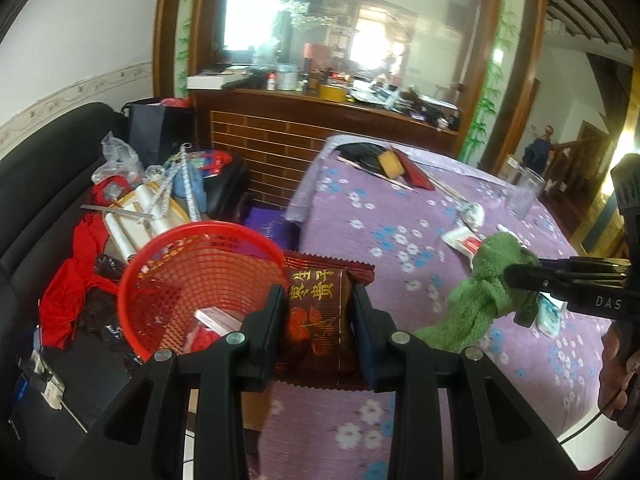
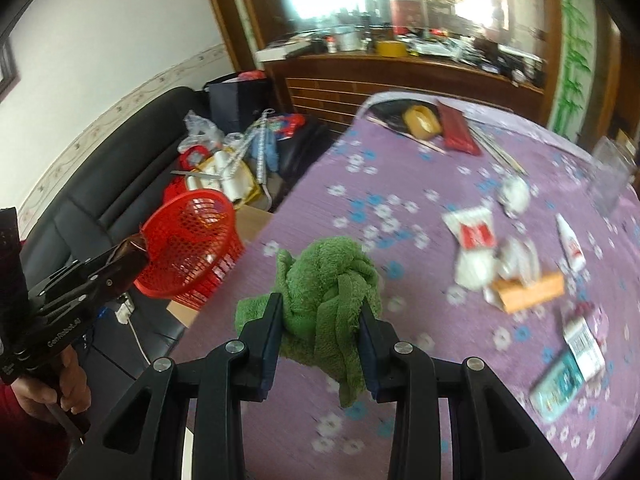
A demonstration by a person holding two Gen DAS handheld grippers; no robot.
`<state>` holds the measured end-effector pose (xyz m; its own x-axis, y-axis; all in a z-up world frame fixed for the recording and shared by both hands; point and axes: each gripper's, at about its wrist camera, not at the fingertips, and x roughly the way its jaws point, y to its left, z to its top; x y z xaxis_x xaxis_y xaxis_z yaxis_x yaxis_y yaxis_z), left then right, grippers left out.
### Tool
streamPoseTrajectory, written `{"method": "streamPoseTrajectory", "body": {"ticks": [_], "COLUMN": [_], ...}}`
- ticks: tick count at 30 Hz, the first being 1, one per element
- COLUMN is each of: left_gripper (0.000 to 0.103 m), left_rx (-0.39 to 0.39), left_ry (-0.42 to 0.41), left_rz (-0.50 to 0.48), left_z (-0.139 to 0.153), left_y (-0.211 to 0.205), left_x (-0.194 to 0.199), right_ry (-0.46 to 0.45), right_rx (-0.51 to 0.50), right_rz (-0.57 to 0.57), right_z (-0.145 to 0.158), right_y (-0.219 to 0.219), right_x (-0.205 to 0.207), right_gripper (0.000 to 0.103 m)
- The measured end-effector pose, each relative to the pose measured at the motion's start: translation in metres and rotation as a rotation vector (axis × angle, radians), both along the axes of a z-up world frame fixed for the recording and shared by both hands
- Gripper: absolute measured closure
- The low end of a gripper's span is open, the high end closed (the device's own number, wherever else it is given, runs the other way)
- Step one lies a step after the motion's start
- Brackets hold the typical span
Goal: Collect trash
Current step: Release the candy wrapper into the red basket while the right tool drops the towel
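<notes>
We work at a surface [image 2: 420,380] covered with a purple cloth printed with white and blue flowers. Behind it stands a wooden counter [image 1: 320,128] below a large mirror, and a black sofa [image 2: 100,168] piled with clutter runs along the left wall.

One red mesh basket [image 1: 200,280] sits on a cardboard box at the left edge of the surface. Our left tongs [image 1: 316,332] are closed on one dark red snack wrapper [image 1: 320,312] with gold characters, gripped by its sides just beside the basket rim. Our right tongs [image 2: 320,336] are clamped on one bunched green towel [image 2: 328,280], held above the cloth.

Loose trash lies on the right part of the surface, well apart from both tongs: one orange packet [image 2: 528,292], one teal packet [image 2: 560,384], and several white wrappers and crumpled papers, too blurred to count exactly. One clear glass [image 1: 524,196] stands near the far edge.
</notes>
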<state>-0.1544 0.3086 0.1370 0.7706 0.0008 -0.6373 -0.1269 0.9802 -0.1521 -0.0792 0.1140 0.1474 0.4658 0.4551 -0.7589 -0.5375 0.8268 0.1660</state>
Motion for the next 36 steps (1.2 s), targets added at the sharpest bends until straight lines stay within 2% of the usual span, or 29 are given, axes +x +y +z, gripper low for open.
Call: {"method": "streamPoseTrajectory", "body": {"ticks": [10, 20, 21, 24, 25, 30, 32, 33, 36], "left_gripper": [0.071, 0.070, 0.068, 0.040, 0.039, 0.039, 0.039, 0.039, 0.039], "left_rx": [-0.007, -0.026, -0.029, -0.034, -0.037, -0.045, -0.038, -0.033, -0.021], "left_ry": [0.025, 0.041, 0.041, 0.031, 0.023, 0.001, -0.004, -0.009, -0.014], "left_rz": [0.094, 0.149, 0.152, 0.181, 0.189, 0.200, 0.190, 0.177, 0.130], "left_z": [-0.008, -0.020, -0.021, -0.021, -0.020, -0.015, -0.013, -0.011, -0.008], "left_y": [0.059, 0.095, 0.097, 0.105, 0.107, 0.107, 0.100, 0.091, 0.070], "left_x": [0.017, 0.029, 0.031, 0.031, 0.030, 0.021, 0.019, 0.018, 0.019], "right_ry": [-0.047, -0.033, -0.021, 0.006, 0.005, -0.023, -0.031, -0.032, -0.030], "right_rx": [-0.007, -0.034, -0.034, -0.038, -0.031, 0.009, 0.022, 0.026, 0.037], "right_rz": [0.140, 0.226, 0.234, 0.245, 0.238, 0.182, 0.152, 0.138, 0.082], "right_z": [0.017, 0.005, 0.002, -0.008, -0.008, 0.004, 0.008, 0.010, 0.011], "right_y": [0.095, 0.175, 0.181, 0.198, 0.199, 0.174, 0.156, 0.147, 0.113], "right_x": [0.030, 0.058, 0.059, 0.066, 0.068, 0.068, 0.065, 0.062, 0.055], "right_gripper": [0.065, 0.064, 0.062, 0.053, 0.050, 0.050, 0.044, 0.038, 0.036]}}
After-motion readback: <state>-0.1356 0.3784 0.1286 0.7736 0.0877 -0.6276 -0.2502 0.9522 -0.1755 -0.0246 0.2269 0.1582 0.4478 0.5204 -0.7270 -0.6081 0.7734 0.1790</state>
